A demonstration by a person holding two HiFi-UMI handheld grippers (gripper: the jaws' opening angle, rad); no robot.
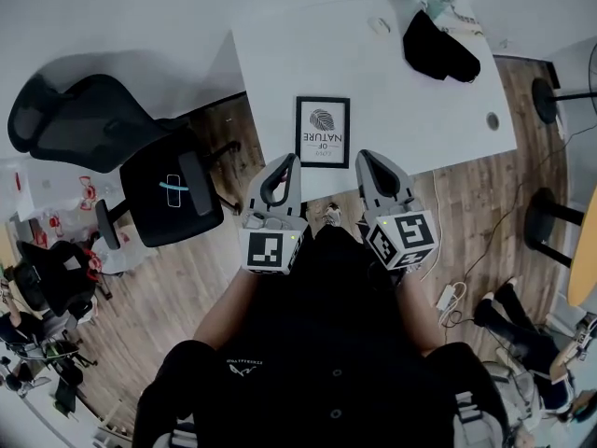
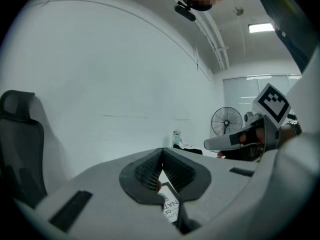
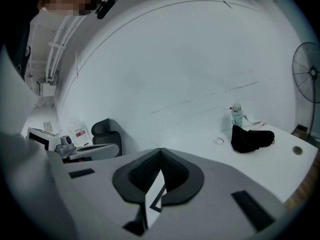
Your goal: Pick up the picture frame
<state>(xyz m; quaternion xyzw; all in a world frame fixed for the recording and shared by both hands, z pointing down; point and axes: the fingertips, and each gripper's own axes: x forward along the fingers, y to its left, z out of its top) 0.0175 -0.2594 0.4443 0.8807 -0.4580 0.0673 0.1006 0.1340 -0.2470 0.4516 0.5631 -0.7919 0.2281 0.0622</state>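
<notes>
Nearest, the grey left gripper point(image 1: 287, 161) and right gripper point(image 1: 366, 157), both closed and empty, flank the near edge of the black-rimmed leaf-print picture frame point(image 1: 323, 132), seemingly lining up a two-sided grab; it lies flat on the white table point(image 1: 401, 101).

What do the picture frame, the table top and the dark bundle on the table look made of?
Picture frame: thin matte black border, wood or plastic; white printed sheet inside. Table: smooth white top, likely laminate, uniform colour. Dark bundle: soft black fabric, judging by its slumped, creased shape.
</notes>
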